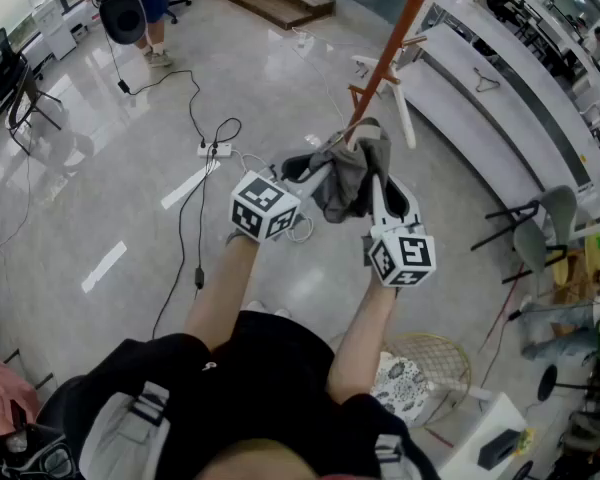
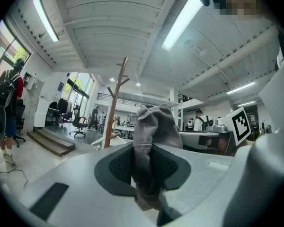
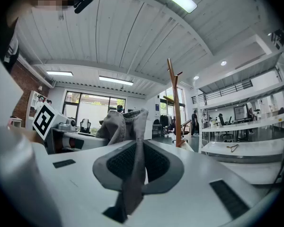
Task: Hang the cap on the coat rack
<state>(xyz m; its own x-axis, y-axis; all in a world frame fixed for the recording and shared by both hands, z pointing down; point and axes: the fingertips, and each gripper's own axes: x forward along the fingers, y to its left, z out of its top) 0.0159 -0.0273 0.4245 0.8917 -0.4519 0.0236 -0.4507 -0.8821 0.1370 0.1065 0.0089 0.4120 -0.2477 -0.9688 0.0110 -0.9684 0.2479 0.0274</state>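
Note:
A grey cap (image 1: 350, 173) hangs crumpled between my two grippers, held up in front of me. My left gripper (image 1: 305, 176) is shut on one side of it, and my right gripper (image 1: 378, 186) is shut on the other. In the left gripper view, cap cloth (image 2: 154, 126) is pinched between the dark pads of the left gripper (image 2: 144, 167). The right gripper (image 3: 137, 164) likewise clamps a fold of the cap (image 3: 120, 126). The orange-brown coat rack (image 1: 390, 48) stands just beyond the cap, its pegs branching off the pole. It also shows as the coat rack (image 2: 114, 105) ahead and the coat rack (image 3: 174, 103).
Long white shelving (image 1: 500, 98) runs along the right behind the rack. A power strip with cables (image 1: 215, 150) lies on the glossy floor at left. A wicker basket (image 1: 430, 368) sits near my right side, grey chairs (image 1: 545, 228) stand at right, and a person (image 1: 145, 8) is far left.

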